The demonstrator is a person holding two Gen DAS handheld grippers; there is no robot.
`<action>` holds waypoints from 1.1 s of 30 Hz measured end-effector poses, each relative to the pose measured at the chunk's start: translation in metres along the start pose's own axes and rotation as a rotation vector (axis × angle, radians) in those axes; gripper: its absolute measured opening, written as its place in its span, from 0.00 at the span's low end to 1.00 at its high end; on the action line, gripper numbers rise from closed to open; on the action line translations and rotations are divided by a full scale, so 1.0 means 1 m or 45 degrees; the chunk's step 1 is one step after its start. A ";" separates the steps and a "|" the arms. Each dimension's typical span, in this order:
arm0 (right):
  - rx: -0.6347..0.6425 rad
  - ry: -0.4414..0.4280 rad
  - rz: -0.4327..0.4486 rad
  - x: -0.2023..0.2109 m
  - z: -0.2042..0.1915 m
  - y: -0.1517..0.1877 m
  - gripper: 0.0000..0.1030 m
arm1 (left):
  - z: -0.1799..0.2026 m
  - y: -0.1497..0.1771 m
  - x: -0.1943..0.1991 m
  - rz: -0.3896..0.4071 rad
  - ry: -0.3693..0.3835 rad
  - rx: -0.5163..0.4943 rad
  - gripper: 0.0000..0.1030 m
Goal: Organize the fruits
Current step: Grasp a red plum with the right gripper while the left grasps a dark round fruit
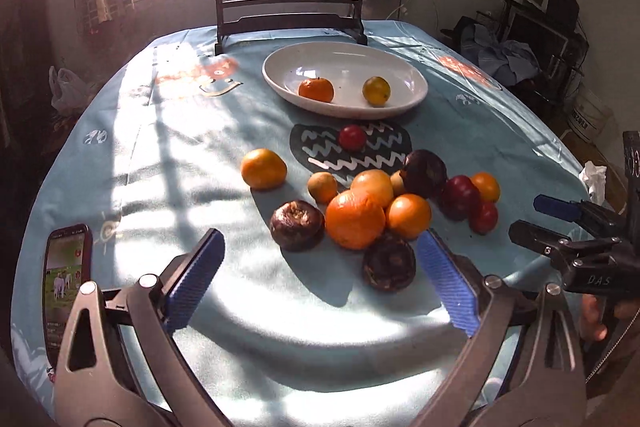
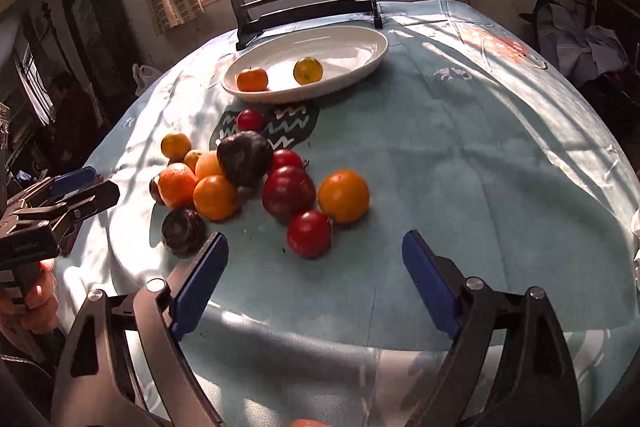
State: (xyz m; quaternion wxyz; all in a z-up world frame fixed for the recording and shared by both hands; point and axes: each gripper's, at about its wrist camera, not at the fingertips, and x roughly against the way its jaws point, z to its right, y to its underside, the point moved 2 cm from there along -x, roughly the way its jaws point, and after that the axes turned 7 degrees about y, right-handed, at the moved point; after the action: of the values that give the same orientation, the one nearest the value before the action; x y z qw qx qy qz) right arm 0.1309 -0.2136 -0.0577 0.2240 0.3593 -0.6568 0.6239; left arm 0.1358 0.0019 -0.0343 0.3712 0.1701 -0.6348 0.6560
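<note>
Both my claws hang wide apart with nothing between the jaws: my left claw (image 1: 320, 279) low over the near side of the fruit heap, my right claw (image 2: 316, 283) over bare cloth with the heap ahead and to its left. The move turns on this: the heap lies on the counter (image 1: 200, 155) between me and the white dish (image 1: 280, 67), which sits farther back, so whatever I lift must travel away from me, over the heap. My left claw is nearer the dark fruit (image 1: 389, 262), just beside its right finger; my right claw is nearer the small red fruit (image 2: 309, 233), just ahead of its opening. The fruits are round, so no long axis matters; the dish runs long from side to side. By my count, two fruits lie in the dish, an orange one (image 1: 316, 90) and a yellow-green one (image 1: 376, 91). About thirteen remain on the cloth, some half hidden, one red one (image 1: 352, 137) apart near the dish. One phone (image 1: 66, 279) lies at my left.
</note>
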 end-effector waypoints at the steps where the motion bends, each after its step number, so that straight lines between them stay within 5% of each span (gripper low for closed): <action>1: 0.006 0.012 0.003 -0.002 -0.002 0.003 0.81 | 0.004 0.007 0.000 -0.006 -0.008 -0.004 0.96; 8: -0.050 0.007 -0.064 -0.026 -0.002 0.003 0.52 | 0.013 0.033 0.011 -0.008 -0.008 -0.020 0.96; 18: -0.068 0.012 -0.094 -0.040 -0.005 -0.003 0.41 | 0.006 0.035 0.013 -0.012 -0.009 0.012 0.96; 22: -0.075 0.015 -0.095 -0.040 -0.004 -0.004 0.29 | 0.006 0.035 0.009 -0.027 0.005 0.020 0.96; 29: -0.088 -0.056 -0.014 -0.024 -0.002 0.003 0.28 | 0.014 0.032 -0.014 -0.103 0.091 0.049 0.95; 33: -0.078 -0.109 0.044 -0.016 -0.003 0.003 0.28 | 0.025 0.027 -0.031 -0.151 0.125 0.026 0.78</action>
State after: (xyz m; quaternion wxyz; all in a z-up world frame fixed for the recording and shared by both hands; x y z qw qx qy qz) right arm 0.1381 -0.2074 -0.0713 0.1958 0.3671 -0.6908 0.5913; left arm 0.1308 -0.0285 -0.0716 0.4384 0.1788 -0.5980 0.6467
